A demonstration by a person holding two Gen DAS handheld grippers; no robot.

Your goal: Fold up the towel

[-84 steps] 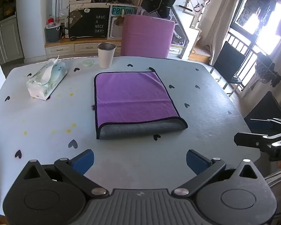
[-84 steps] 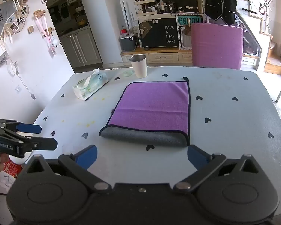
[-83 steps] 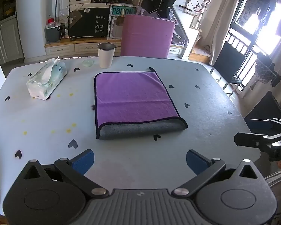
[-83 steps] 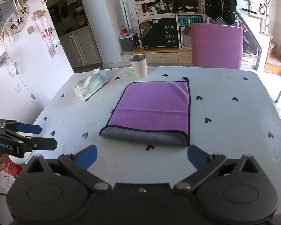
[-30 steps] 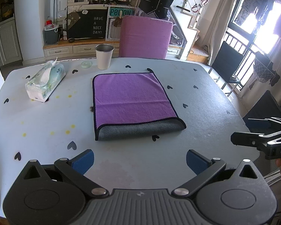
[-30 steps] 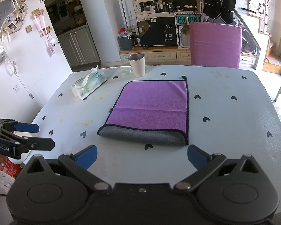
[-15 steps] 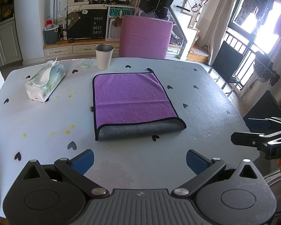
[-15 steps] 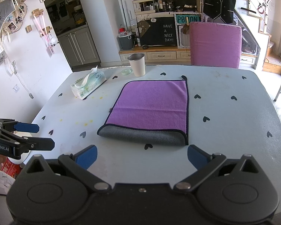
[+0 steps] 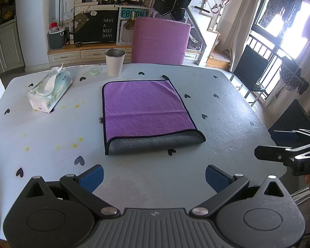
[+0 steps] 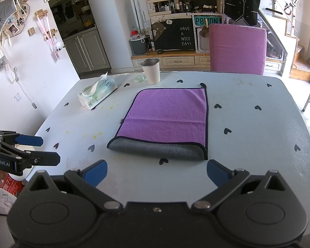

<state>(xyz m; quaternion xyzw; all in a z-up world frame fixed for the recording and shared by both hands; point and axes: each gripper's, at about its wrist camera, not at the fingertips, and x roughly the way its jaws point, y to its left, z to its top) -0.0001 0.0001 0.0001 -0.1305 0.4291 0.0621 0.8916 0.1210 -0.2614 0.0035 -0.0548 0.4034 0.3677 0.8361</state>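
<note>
1. The towel (image 9: 146,107) lay flat in the middle of the table (image 9: 227,128), folded once, with the purple side up and a grey band showing along its near edge.
2. The left gripper (image 9: 153,175) stood wide open over the near edge of the table, and nothing was between its blue pads (image 9: 92,175). It was apart from the towel.
3. The right gripper (image 10: 157,171) was also wide open and held nothing, just before the grey fold.
4. In the right wrist view the left gripper appeared at the far left edge, beside the table.
5. A tissue pack (image 9: 50,92) lay to the left of the towel, well apart from it.
6. A cup (image 9: 115,62) stood upright behind the towel, near the far edge.
7. A small round thing (image 9: 95,70), perhaps a lid, lay just beside the cup.
8. A purple chair (image 9: 160,40) stood behind the table.
</note>
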